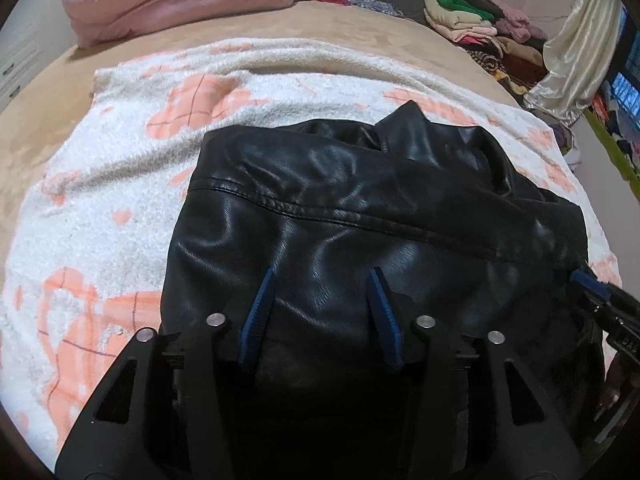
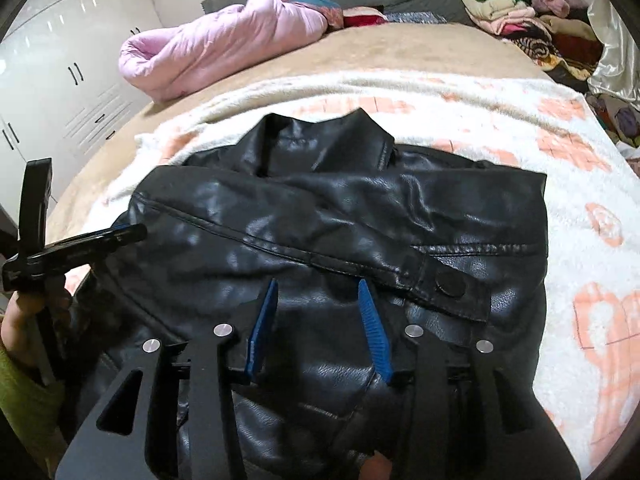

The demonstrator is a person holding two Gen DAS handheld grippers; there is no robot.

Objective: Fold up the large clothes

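Black leather jacket [image 2: 320, 240], partly folded on the blanket [image 2: 580, 240]; both hand-held grippers, left [image 1: 322, 276] and right [image 2: 318, 286], released above it. Risk: stiff, slick leather springs open.

Home bedroom: bed [image 2: 360, 46] w/ blanket [image 1: 120, 160], wardrobe [image 2: 60, 60], clothes pile [image 1: 480, 28].

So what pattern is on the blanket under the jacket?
White fleece blanket with peach-orange blocky shapes; clearest in the left wrist view.

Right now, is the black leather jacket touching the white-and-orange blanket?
Touching. The right wrist view shows the black leather jacket lying flat on the white-and-orange blanket.
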